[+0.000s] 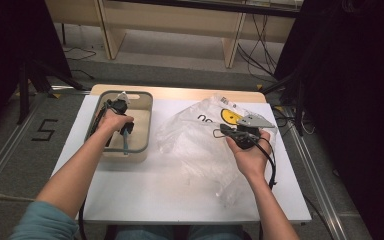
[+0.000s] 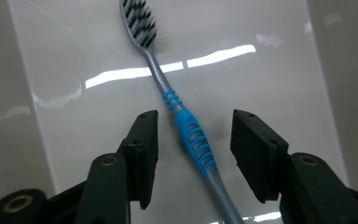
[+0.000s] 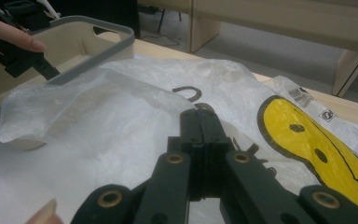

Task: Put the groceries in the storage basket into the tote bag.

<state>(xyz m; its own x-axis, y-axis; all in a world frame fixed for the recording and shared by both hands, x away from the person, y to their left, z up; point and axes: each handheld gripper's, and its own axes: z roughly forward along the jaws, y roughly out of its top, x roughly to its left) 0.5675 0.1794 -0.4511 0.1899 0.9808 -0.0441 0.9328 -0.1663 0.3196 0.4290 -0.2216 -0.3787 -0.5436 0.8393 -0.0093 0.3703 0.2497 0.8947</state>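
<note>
A toothbrush (image 2: 193, 135) with a grey and blue handle and dark bristles lies flat on the pale floor of a beige bin (image 1: 142, 95). My left gripper (image 2: 196, 116) points down into the bin and stands open. The blue grip lies between its jaws, with a gap on each side. In the high view the left gripper (image 1: 125, 132) reaches into the bin from the near side. My right gripper (image 3: 200, 109) is shut, jaws pressed together, just over a crumpled clear plastic bag (image 3: 121, 116). In the high view the right gripper (image 1: 217, 132) points left over the bag (image 1: 195, 145).
The bag carries a yellow smiley face (image 3: 307, 140) and spreads over the right half of the white table (image 1: 145, 195). The bin's grey rim (image 3: 98, 23) stands beside the bag's left edge. Wooden furniture and cables lie beyond the table.
</note>
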